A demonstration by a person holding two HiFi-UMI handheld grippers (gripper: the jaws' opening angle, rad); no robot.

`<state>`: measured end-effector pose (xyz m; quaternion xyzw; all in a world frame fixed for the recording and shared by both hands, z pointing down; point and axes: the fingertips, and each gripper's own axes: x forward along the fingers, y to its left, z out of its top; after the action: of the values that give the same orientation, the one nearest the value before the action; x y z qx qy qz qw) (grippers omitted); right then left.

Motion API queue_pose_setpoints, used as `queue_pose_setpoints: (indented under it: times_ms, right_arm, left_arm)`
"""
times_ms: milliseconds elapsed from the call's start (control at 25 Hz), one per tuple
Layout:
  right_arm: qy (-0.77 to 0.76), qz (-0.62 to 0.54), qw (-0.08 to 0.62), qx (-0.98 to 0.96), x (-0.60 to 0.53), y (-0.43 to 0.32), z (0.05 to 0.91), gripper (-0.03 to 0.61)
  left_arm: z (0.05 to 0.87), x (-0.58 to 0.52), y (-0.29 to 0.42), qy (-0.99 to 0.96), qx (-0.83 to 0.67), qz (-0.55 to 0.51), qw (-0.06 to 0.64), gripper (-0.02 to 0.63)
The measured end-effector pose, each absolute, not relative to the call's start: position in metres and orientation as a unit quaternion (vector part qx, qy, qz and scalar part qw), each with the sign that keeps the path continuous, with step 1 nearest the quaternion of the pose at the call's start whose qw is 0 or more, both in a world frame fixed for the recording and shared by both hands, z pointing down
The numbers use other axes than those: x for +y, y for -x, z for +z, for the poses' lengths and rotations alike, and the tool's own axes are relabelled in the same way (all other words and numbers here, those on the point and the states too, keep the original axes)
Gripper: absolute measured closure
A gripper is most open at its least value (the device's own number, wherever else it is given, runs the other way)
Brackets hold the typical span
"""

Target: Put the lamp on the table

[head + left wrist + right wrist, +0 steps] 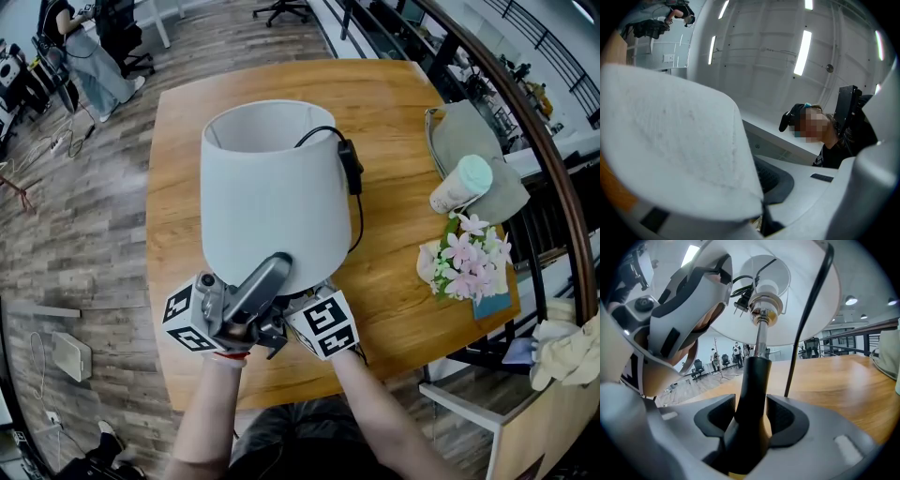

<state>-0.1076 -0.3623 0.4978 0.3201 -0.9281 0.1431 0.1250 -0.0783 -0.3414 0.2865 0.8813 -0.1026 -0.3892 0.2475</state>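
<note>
Your left tool (265, 279) is clamped on the lamp (272, 192). It nips the lower rim of the white shade (670, 140), with one jaw lying up the outside of the fabric. Your right tool (752, 414) stands wide. The lamp's black stem (753, 376) rises between its two pads with a gap on either side, so that tool grips nothing. The lamp is over the near edge of the wooden tabletop (394, 169), right in front of you, and its foot is hidden under the shade and the tools. The black cord (356, 202) comes out of the shade's top and runs down its right side. Well apart on the right of the tabletop sit pink flowers (464, 261) and a grey bag (483, 131).
</note>
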Motion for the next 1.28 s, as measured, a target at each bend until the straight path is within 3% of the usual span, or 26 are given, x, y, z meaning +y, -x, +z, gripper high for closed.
queue_pose_setpoints:
  times_ms: [600,960,1280]
  right_arm:
    - [-0.371,0.127,0.113,-0.913,-0.34,0.084,0.482,0.379]
    - [-0.401,0.113,0.108,-0.902,-0.323,0.072,0.473,0.558]
    - [-0.402,0.106,0.111,-0.903,-0.309,0.072,0.468,0.571]
  left_arm:
    - [0.292,-0.31,0.073,-0.889,-0.085,-0.388,0.229,0.604]
    - [0.301,-0.289,0.069,-0.892,-0.072,-0.386,0.222,0.604]
    - [0.307,-0.274,0.063,-0.894,-0.062,-0.38,0.229,0.603]
